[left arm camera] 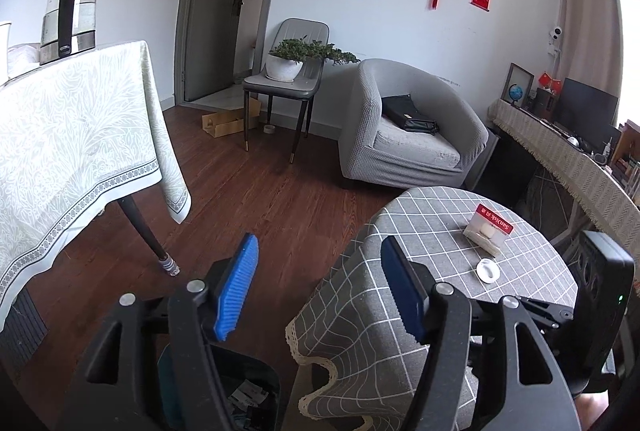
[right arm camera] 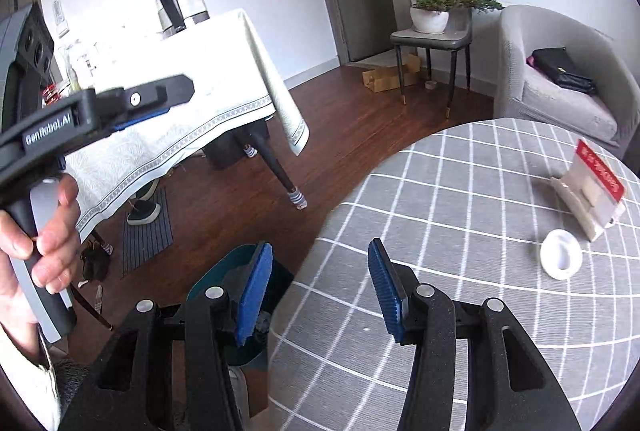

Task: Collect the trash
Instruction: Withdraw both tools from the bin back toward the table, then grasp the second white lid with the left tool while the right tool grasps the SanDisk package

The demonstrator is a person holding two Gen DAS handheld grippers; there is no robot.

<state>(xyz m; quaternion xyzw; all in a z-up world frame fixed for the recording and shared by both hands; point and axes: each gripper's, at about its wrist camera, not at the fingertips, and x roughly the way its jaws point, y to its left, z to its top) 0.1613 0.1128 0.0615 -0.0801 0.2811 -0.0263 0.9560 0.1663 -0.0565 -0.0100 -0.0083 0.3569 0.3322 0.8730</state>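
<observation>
A teal trash bin [right arm camera: 248, 271] is seen below the left claw [left arm camera: 316, 287], already holding scraps. Both claws are held about half open and empty, the right claw [right arm camera: 320, 295] poised over the checked round counter [right arm camera: 460, 191]. Farther across, 2 items remain: a white cap [right arm camera: 561, 258] and a torn SanDisk package [right arm camera: 592, 191]. The cap, being nearer, is best approached low and gripped across its rim.

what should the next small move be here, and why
Probably bring the right gripper forward and right to the small white lid on the checked tablecloth. Its fingers stand apart with nothing between them, the lid lies loose beside the red-topped packet, and the bin waits at the table's edge.
</observation>
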